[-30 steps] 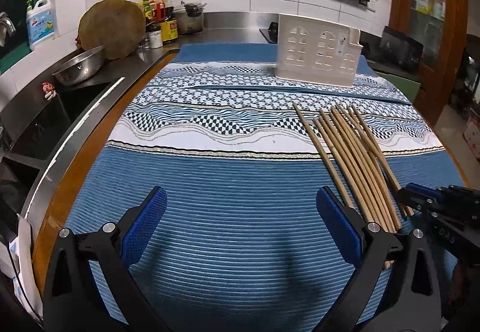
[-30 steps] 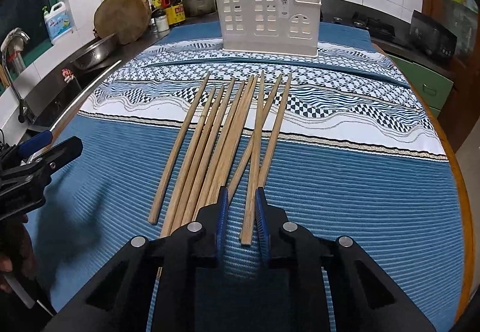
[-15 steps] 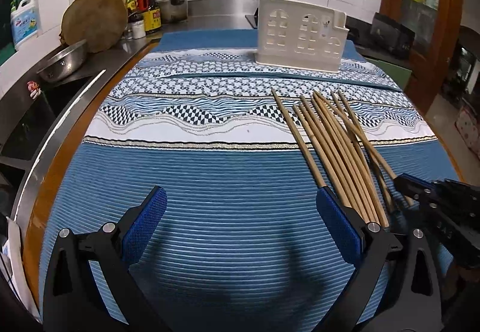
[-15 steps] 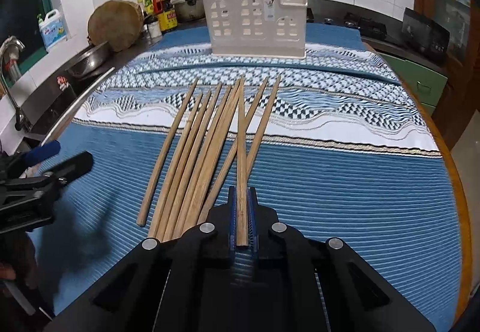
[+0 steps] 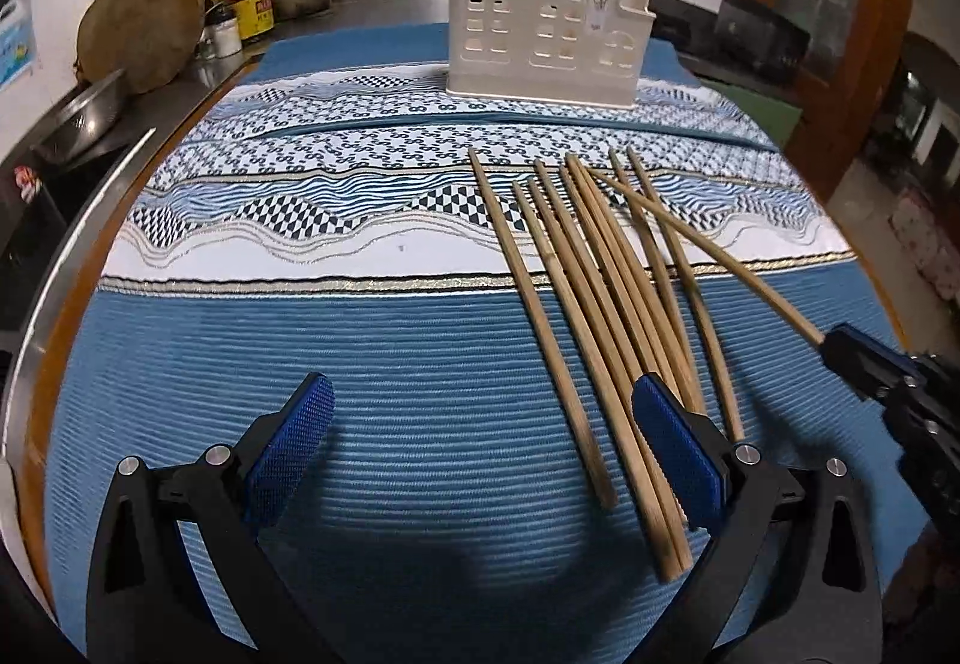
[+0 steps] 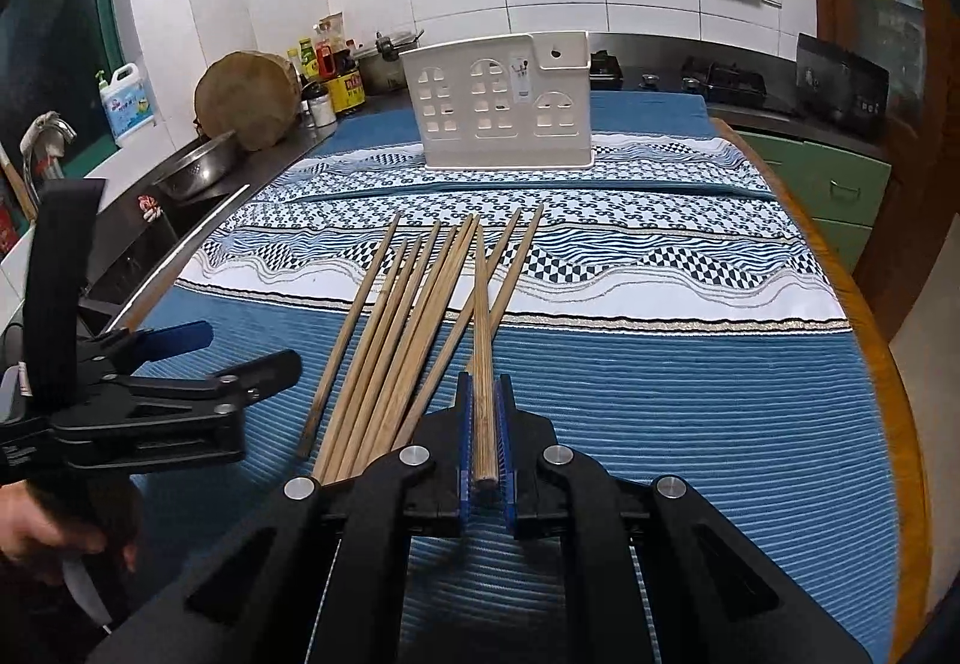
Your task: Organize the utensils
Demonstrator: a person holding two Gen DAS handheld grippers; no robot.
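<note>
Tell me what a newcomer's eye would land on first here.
First, the single chopstick clamped in the right gripper, angled up across the loose chopsticks fanned out on the blue striped cloth. Next, the white utensil holder standing at the cloth's far end, and the left gripper open beside the pile.

1. Left gripper [image 5: 480, 433]: black plastic frame, with blue textured pads [image 5: 288, 439] on its two fingers.
2. Silver round screws were set at the finger pivots.
3. Right gripper [image 6: 485, 424]: matching black frame, with narrow blue pads.
4. A black strap ran beside the left gripper's handle.
</note>
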